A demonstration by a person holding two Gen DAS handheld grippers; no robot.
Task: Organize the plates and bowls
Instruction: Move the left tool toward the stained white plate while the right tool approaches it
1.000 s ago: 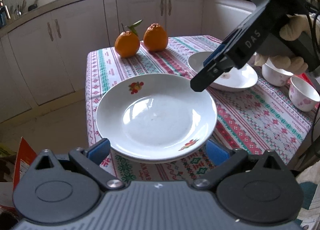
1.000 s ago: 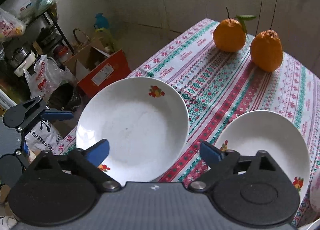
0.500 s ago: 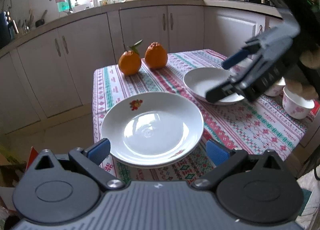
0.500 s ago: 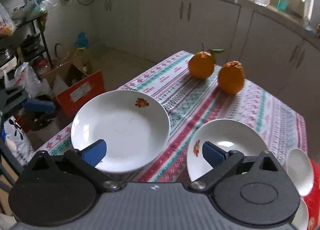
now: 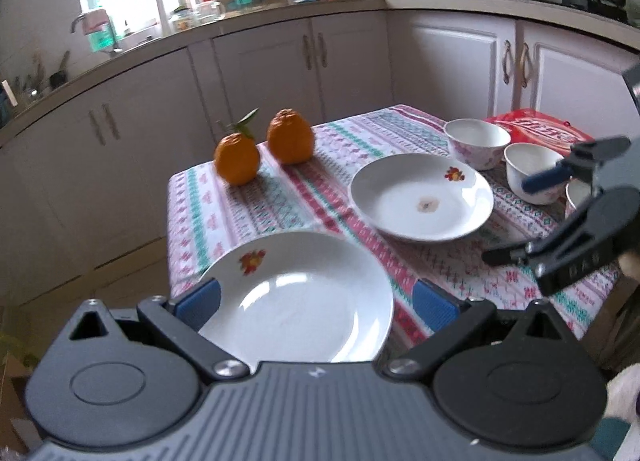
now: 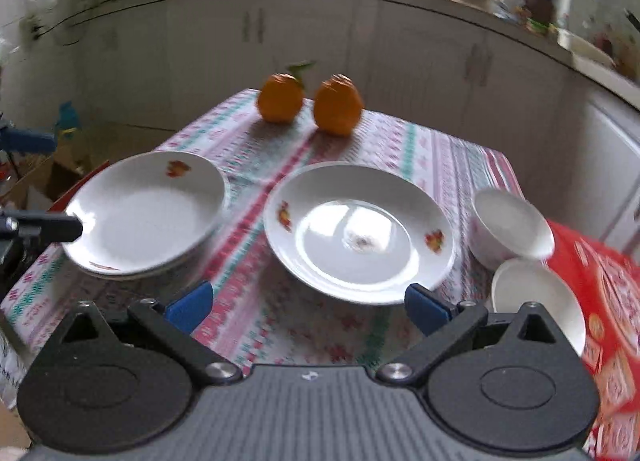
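A small bench (image 6: 460, 165) draped in a striped red, green and white patterned cloth carried the crockery in a kitchen lined with pale cabinets (image 5: 352, 57). Two round white ceramic plates with small fruit motifs lay on it well apart: one plate (image 5: 304, 301) near the edge at the 7 o'clock side of the left wrist view, seemingly resting on another plate beneath it, and a second plate (image 6: 360, 229) with a small brown mark at its centre, near the middle of the bench. The left tool (image 5: 316, 301) hovered above the near plate with its blue-padded jaws spread wide to either side of the rim, gripping nothing. The right tool (image 6: 308, 307) also stood released, jaws fully apart and empty, just short of the near rim of the marked plate. At 3 o'clock from that plate sat two white ceramic bowls with pink flower prints (image 6: 512, 225) (image 6: 536, 301), close together, beside a red printed plastic bag (image 6: 600, 285); the edge of a third bowl (image 5: 578, 195) showed behind the right tool in the left wrist view. Two orange citrus fruits (image 6: 280, 99) (image 6: 338, 105), one with a green leaf, rested side by side at 12 o'clock near the far edge.
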